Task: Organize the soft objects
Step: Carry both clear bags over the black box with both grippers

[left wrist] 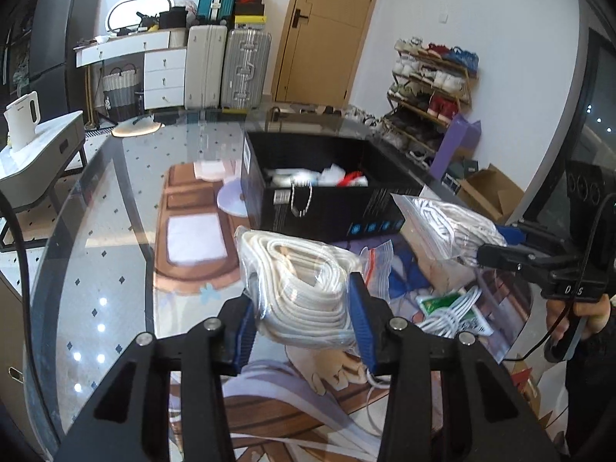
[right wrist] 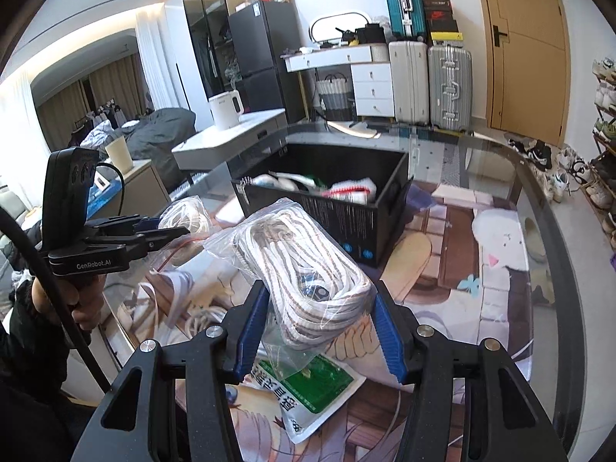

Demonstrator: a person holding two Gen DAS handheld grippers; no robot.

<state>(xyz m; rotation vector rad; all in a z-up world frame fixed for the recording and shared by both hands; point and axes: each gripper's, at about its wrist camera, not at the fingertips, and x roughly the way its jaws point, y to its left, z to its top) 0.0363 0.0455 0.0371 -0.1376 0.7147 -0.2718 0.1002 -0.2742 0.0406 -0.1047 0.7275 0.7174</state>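
Bagged rope is what I have in both hands right now. My left gripper [left wrist: 304, 323] is clamped on a clear bag of flat white webbing [left wrist: 304, 288], and my right gripper [right wrist: 321, 331] squeezes a second bag of white cord [right wrist: 308, 269]; both bags hang clear of the desk [left wrist: 115, 231]. Near me on the printed mat, a green-and-white packet [right wrist: 312, 389], a loose white cord [left wrist: 446, 315] and an empty zip bag [left wrist: 375, 258] wait to be sorted. Farther off stands the black box [right wrist: 346, 223], open, with several white and red soft items already inside. I judge the job roughly midway: some things stowed, two bags in transit, a few left on the mat.
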